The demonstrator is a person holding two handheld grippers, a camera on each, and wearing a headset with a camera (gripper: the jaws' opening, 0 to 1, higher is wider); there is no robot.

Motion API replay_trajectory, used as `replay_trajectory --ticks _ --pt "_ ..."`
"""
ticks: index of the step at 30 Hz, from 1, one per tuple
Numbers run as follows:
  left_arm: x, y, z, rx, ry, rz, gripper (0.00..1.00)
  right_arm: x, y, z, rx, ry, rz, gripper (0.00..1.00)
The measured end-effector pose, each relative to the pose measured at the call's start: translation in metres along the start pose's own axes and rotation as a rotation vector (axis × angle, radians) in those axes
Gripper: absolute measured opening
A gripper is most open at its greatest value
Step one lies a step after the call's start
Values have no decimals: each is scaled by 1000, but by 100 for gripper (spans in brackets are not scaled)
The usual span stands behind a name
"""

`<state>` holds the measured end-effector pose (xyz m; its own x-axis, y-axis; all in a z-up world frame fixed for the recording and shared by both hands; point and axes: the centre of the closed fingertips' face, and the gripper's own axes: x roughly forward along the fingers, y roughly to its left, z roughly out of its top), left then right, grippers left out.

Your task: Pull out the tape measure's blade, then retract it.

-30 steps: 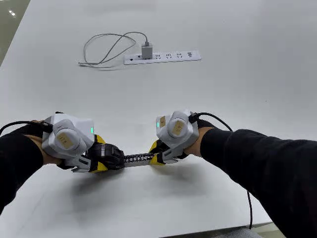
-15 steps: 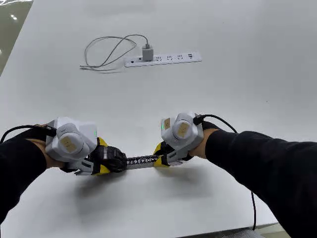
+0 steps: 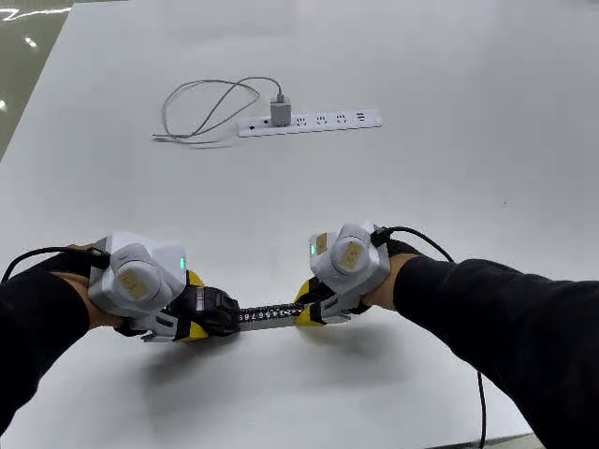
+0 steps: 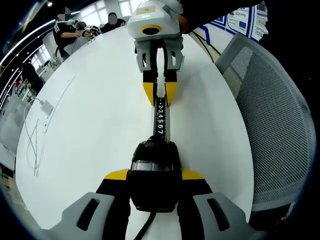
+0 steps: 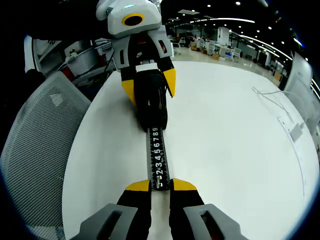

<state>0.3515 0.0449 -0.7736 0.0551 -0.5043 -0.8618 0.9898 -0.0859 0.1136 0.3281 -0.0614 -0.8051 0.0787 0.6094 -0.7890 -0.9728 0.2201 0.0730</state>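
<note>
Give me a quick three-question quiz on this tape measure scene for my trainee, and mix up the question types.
1. True or false: the left tongs are shut on the tape measure's case.
2. What do the right tongs grip? A) the case B) the blade, at its tip C) the white cable
3. Fill in: in the head view, the charger sits at the ___ end of the power strip.

Key: 1 true; 2 B; 3 left.
</note>
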Motion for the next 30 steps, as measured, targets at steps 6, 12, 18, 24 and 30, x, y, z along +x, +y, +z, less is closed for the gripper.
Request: replay_trajectory --ticks 6,12,18,24,30 --pt "0 0 0 2 2 1 31 -3 0 -4 -6 7 0 9" --pt "1 0 -2 4 4 -1 31 -6 -1 -8 -3 12 0 9" --pt "1 0 -1 5 4 0 31 -9 -1 -12 4 15 -2 9" --pt "1 0 -1 7 7 0 31 -12 0 -16 3 17 -5 9" --pt "1 -1 0 8 7 0 31 -13 0 -19 10 11 -10 9"
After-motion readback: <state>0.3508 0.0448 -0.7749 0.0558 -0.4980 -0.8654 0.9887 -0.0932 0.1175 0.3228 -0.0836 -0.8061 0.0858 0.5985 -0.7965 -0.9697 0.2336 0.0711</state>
